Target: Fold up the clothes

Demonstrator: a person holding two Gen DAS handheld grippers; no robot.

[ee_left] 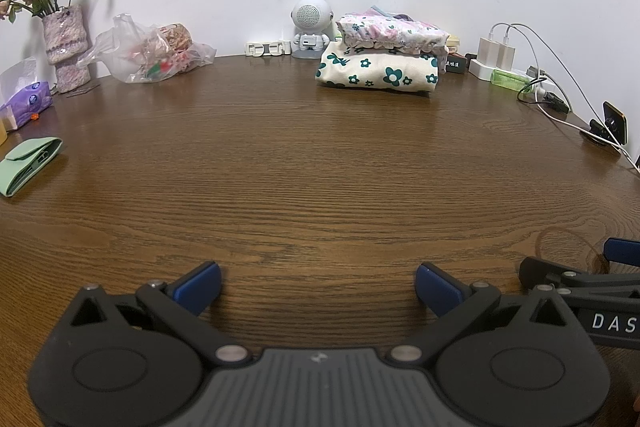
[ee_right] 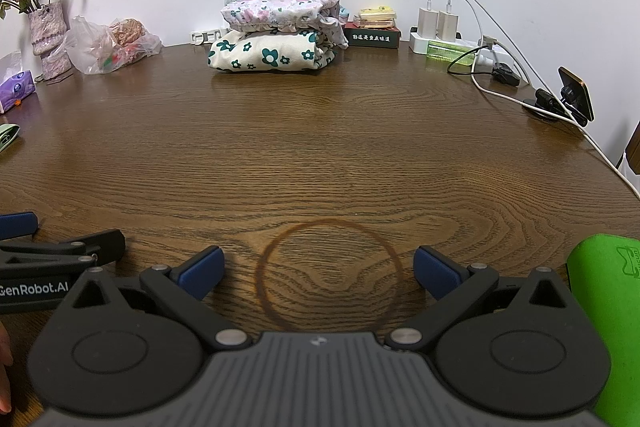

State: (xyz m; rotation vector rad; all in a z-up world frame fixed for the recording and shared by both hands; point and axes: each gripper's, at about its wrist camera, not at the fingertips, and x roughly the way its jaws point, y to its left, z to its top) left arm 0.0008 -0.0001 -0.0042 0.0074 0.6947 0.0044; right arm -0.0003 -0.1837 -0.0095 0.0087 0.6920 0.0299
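A round wooden worktop [ee_left: 304, 163] is seen from two grippers held low near its front edge. The left gripper [ee_left: 318, 283] has its jaws spread wide, with nothing between them; only bare wood is seen in the gap. The right gripper [ee_right: 319, 267] is likewise spread and empty, and a dark ring stain [ee_right: 330, 275] is framed between its blue pads. The two grippers are set side by side.

The folded clothes [ee_left: 384, 57] are stacked at the far edge of the worktop by the white wall: a cream piece printed with dark green flowers at the bottom, a pale pink floral piece on top. A small white robot figure [ee_left: 310, 29] is placed just beside the stack. At far left, a vase of dried roses [ee_left: 66, 43] and a plastic bag [ee_left: 152, 53] are seen; at far right, chargers and cables [ee_left: 508, 53].
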